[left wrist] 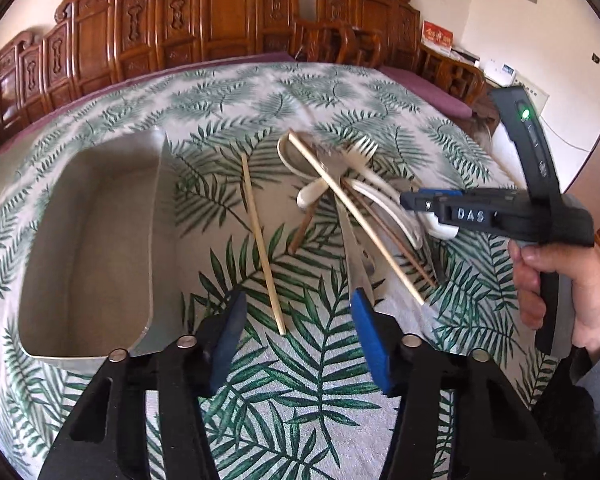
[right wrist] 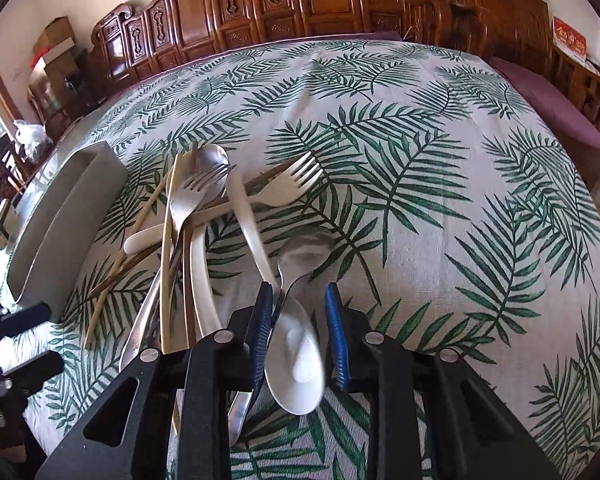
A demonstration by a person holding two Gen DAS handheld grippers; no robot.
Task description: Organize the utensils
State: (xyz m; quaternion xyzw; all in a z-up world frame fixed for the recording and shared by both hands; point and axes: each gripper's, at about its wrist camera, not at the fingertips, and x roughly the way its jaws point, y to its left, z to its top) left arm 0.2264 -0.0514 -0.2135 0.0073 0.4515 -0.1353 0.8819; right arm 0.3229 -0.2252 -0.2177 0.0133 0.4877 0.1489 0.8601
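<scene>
Carved brown wooden screens (left wrist: 228, 12) stand at the back of the room, behind a surface covered with a white cloth with green leaves (right wrist: 440, 184)

On the cloth lies a messy pile of utensils (left wrist: 340, 200). From the left wrist view the pile is at about 1 o'clock from the middle. A long bamboo chopstick (left wrist: 262, 246) lies alone just beside the pile, at its 9 o'clock side. Another chopstick (left wrist: 354, 218) lies across the pile on a slant. A white fork (left wrist: 364, 156) is at the far side of the pile with its prongs pointing away.

A grey tray (left wrist: 88, 248) with tall walls sits at 9 o'clock on the cloth, near the lone chopstick but not touching it.

The left hand-held gripper (left wrist: 300, 340) hangs low over the cloth at 6 o'clock. Its blue fingers are wide apart and hold nothing.

The right hand-held gripper (right wrist: 298, 328) is over the near end of the pile. A white spoon (right wrist: 296, 364) is between its blue fingers, bowl at 6 o'clock and handle pointing to 12 o'clock. The fingers look a little apart from the spoon on one side, so I cannot tell if they squeeze it. A hand (left wrist: 556, 284) holds this hand-held gripper by its grip
</scene>
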